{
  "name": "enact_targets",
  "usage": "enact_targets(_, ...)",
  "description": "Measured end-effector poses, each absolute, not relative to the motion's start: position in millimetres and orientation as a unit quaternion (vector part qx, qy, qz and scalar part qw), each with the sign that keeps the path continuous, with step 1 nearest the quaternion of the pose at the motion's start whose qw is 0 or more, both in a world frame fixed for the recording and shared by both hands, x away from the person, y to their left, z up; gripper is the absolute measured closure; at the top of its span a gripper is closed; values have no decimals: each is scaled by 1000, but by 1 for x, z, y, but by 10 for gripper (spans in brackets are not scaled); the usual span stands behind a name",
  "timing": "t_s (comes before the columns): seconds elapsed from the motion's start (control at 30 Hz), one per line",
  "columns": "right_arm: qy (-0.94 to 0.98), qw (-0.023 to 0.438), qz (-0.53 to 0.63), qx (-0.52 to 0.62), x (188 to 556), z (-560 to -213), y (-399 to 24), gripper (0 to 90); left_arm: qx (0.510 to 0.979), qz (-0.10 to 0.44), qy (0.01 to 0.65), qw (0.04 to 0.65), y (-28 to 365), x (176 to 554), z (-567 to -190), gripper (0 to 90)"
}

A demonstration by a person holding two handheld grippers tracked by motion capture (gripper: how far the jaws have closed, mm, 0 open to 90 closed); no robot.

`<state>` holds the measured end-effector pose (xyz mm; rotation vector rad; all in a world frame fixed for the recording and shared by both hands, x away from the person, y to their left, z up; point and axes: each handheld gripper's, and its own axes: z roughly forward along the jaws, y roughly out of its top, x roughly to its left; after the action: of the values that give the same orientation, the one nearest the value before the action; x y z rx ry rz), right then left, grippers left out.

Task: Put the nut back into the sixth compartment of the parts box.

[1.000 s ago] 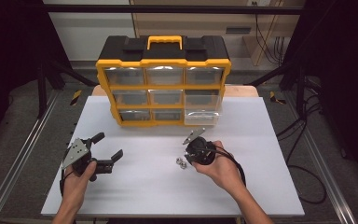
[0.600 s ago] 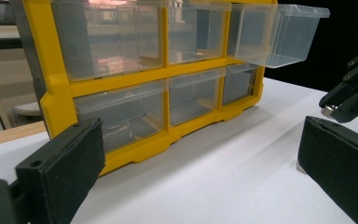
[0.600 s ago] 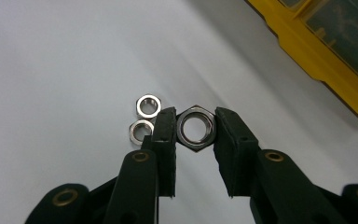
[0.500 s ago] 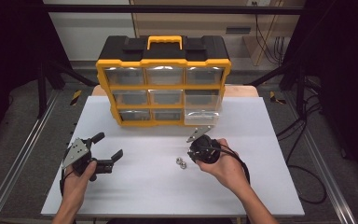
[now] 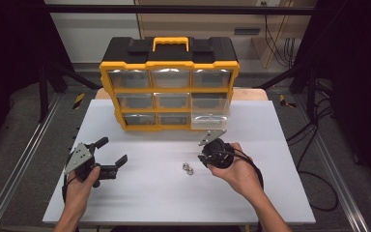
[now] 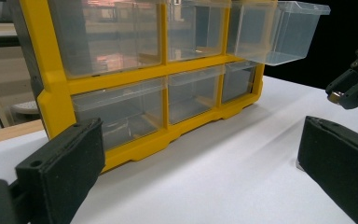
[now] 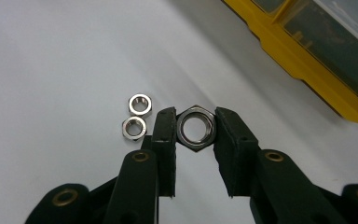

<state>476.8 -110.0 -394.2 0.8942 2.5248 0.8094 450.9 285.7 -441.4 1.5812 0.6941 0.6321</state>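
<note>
In the high view, a white rectangular table (image 5: 280, 193) is seen with a yellow-and-black plastic drawer organiser (image 5: 169, 84) at its far side, whose clear plastic bottom-right drawer (image 5: 209, 121) is pulled out. The left gripper (image 5: 110, 153) is held at the near left with its jaws spread apart and nothing between them. The right gripper (image 5: 204, 158) is held near the middle, just right of two small shiny steel hex nuts (image 5: 188, 167) lying on the table.

In the left gripper view, the organiser (image 6: 56, 93) is seen close ahead and the open drawer (image 6: 279, 32) at upper right; the jaws are released.

In the right gripper view, a larger shiny steel hex nut (image 7: 195, 127) is clamped between the right gripper (image 7: 195, 128) pads, above the table, and the two small nuts (image 7: 136, 116) are seen touching each other just left of it
</note>
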Motion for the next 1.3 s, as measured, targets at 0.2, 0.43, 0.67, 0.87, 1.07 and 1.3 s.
enact_targets(0.2, 887, 181, 288, 313, 474, -391, -116, 702, 687, 274, 297, 604, 284, 450, -441, 6)
enact_targets(0.43, 882, 186, 300, 312, 470, -385, -123, 701, 689, 275, 296, 601, 284, 450, -442, 6)
enact_targets(0.67, 880, 194, 300, 313, 468, -376, -126, 701, 688, 274, 298, 603, 284, 450, -442, 6)
enact_targets(0.87, 880, 199, 298, 310, 468, -371, -127, 702, 689, 274, 297, 601, 283, 450, -442, 6)
enact_targets(1.07, 879, 204, 303, 306, 466, -362, -127, 701, 689, 275, 297, 601, 283, 449, -441, 6)
enact_targets(1.3, 879, 211, 307, 298, 464, -347, -126, 701, 689, 275, 298, 601, 283, 449, -441, 6)
